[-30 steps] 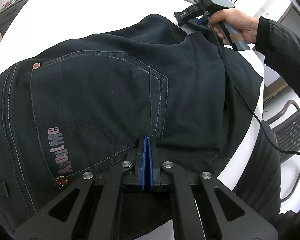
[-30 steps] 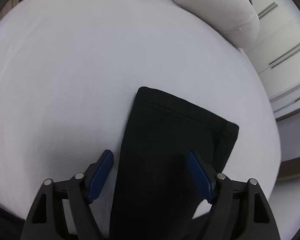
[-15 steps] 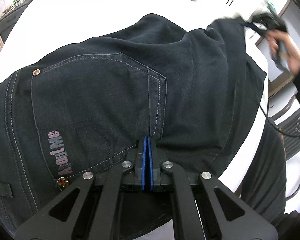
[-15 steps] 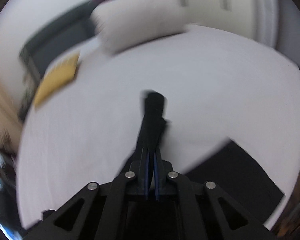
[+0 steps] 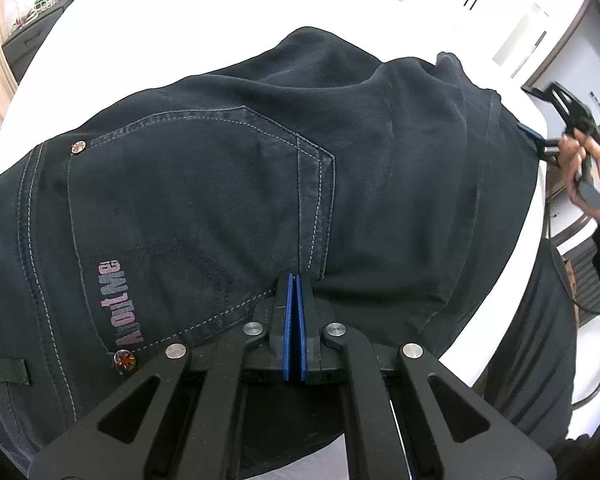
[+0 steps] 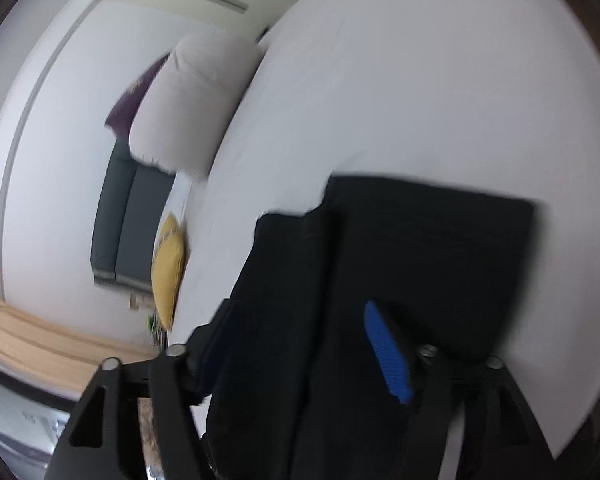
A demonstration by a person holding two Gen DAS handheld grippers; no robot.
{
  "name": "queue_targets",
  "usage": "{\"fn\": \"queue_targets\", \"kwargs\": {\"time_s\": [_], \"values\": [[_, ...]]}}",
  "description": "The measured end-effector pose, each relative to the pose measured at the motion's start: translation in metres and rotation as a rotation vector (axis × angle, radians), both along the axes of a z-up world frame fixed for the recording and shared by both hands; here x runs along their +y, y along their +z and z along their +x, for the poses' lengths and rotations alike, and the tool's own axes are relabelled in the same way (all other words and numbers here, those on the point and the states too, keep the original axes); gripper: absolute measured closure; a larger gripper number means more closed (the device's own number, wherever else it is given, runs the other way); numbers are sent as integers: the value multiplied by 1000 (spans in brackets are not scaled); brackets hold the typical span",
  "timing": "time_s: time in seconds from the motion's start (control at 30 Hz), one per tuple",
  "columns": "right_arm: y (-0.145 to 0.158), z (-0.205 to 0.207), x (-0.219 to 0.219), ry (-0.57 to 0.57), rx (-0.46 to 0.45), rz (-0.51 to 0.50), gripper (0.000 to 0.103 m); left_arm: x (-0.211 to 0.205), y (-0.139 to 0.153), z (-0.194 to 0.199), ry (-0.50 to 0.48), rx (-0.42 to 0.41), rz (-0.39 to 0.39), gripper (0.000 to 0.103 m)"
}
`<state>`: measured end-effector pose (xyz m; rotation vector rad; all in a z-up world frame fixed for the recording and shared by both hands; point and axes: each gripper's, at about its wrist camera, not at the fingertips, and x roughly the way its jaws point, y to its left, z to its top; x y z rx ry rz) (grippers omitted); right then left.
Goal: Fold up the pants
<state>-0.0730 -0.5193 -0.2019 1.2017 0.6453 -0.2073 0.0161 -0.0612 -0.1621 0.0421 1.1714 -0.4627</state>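
Lying creased: dark denim pants [image 5: 228, 184] | left tool [image 5: 293, 280] closed, empty | right tool [image 6: 300, 344] opening, straddling cloth

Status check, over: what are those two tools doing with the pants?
Left tool shut, pinching pants near the back pocket. Right tool opening, pant leg between its fingers. Nothing in the way.

Bright, even daylight, strong fisheye bending at edges; right wrist view motion-blurred, perhaps overexposed.
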Motion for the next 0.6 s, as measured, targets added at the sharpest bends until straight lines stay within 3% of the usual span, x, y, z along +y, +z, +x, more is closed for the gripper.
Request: {"fn": "queue_targets", "kwargs": {"time_s": [0.13,0.27,0.37,0.43,0.6], "values": [[-12,35,3,18,79,16,33,-3,0,-1,9,0,-2,101],[-15,48,3,-3,85,46,36,-4,-1,-1,10,0,-3,101],[-21,63,-2,12,106,46,61,-2,-1,-1,9,1,-9,101],[-28,79,3,26,130,39,96,0,-1,-1,11,2,-11,101],[-21,42,4,-71,82,5,98,11,1,1,11,11,-30,101]]}}
